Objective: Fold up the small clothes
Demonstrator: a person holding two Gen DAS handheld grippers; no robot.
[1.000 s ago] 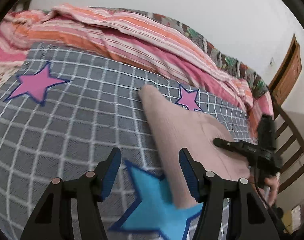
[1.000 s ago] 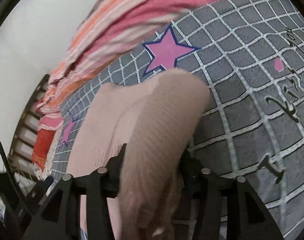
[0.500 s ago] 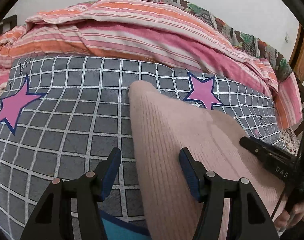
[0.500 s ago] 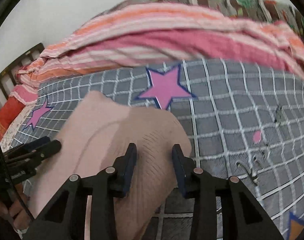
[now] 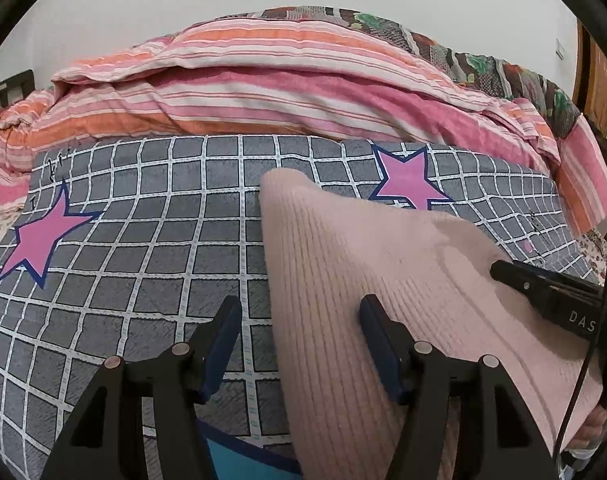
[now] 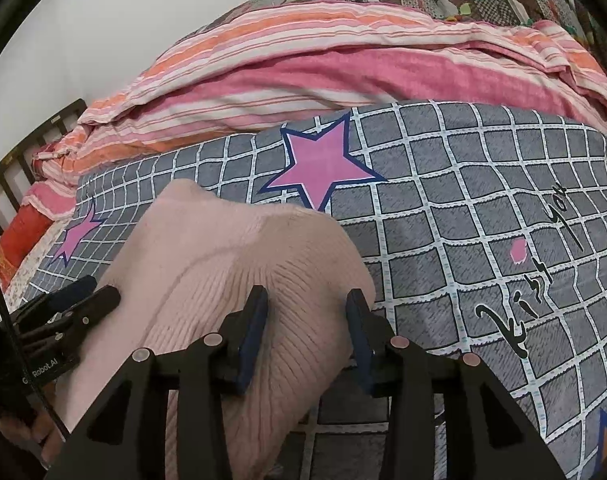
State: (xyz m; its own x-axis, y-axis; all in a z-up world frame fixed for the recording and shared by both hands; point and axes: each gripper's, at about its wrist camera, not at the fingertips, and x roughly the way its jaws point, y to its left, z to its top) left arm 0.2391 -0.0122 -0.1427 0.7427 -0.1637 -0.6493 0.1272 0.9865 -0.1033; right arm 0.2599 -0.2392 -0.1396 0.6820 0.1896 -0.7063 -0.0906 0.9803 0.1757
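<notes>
Your left tongs (image 5: 299,344) stand wide apart with nothing between the pads. The left finger (image 5: 223,340) hangs over the grey checked bedspread (image 5: 143,240), and the right finger (image 5: 377,344) sits over the pink knitted garment (image 5: 363,280), so the garment's left edge runs up through the gap. Whether the pads touch the cloth cannot be told from the left wrist view.

Your right tongs (image 6: 305,332) are parted too, though less widely. A raised fold of the pink knitted garment (image 6: 243,264) lies between the two blue pads, and the cloth does not look pinched. In the left wrist view your right tongs (image 5: 503,272) show from the side at the garment's right edge, with their tip resting on or just above the knit. In the right wrist view your left tongs (image 6: 91,296) show at the garment's left edge.

The garment lies spread on the bedspread (image 6: 463,200), its narrow far end pointing towards the striped pink and orange quilt (image 5: 283,92) heaped behind. A pink star (image 5: 407,180) printed on the bedspread shows just beyond the garment's far right side, and another pink star (image 5: 39,236) lies well off to the left. Black script (image 6: 523,292) is printed on the bedspread to the right of your right tongs.
</notes>
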